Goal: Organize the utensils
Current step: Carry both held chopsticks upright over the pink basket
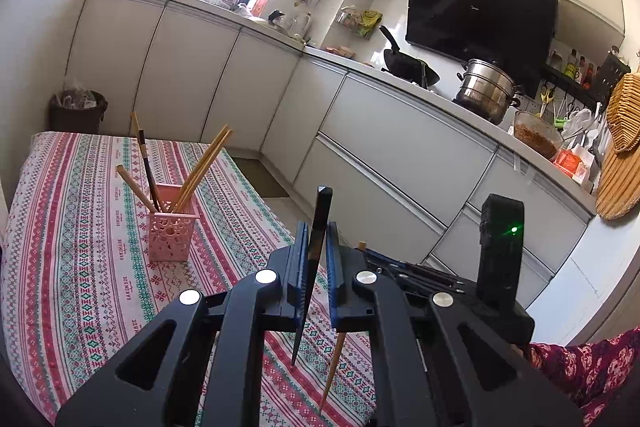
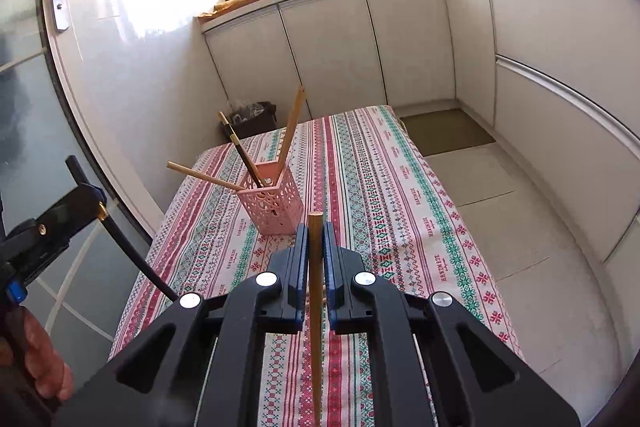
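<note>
left gripper (image 1: pixel 316 259) clamps black chopstick (image 1: pixel 320 227) | right gripper (image 2: pixel 316 255) clamps bamboo chopstick (image 2: pixel 315 267) | step: carrying both | next: tip into pink holder (image 2: pixel 272 205) just ahead

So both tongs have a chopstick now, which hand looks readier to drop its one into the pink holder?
Probably the right. Its tongs hold the pale wooden chopstick upright, lined up near the pink perforated plastic holder. The left tongs' black chopstick sits off to the holder's side.
</note>
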A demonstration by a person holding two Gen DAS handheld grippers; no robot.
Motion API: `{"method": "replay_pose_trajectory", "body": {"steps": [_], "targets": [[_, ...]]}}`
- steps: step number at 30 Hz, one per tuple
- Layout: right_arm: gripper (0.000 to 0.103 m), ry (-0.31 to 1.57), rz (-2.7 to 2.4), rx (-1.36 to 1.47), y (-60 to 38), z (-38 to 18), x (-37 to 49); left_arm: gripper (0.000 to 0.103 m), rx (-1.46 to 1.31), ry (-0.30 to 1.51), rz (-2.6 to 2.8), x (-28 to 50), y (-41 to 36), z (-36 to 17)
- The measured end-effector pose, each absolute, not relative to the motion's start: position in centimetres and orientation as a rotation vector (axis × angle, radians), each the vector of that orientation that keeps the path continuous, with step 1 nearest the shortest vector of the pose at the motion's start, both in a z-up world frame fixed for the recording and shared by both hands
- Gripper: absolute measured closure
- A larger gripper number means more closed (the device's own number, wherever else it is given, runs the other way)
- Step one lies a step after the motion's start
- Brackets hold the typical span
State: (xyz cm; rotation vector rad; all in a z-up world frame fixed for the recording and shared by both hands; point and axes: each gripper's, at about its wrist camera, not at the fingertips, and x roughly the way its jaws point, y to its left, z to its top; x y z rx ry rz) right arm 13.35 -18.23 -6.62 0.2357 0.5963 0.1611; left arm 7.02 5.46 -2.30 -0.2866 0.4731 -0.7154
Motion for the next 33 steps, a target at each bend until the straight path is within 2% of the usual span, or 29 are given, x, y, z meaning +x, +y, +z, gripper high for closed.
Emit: {"method": "replay_pose_trajectory", "body": {"steps": [10, 24, 33], "targets": [[0.095, 0.546, 0.184, 0.29, -19.4, -5.8, 13.1, 0.097, -0.233, 0.467, -0.64, 7.5, 4.0, -2.7], [0.095, 0.381, 0.217, 0.342, -22.0, 0.3, 14.6, 0.097, -0.224, 0.387, -0.472, 10.2, 4.2, 0.2], [0.095, 0.238, 0.236, 0.331, -21.7, 4.5, 17.6, 0.097, -0.168, 0.21, -0.286, 14.3, 4.1, 4.2]]}}
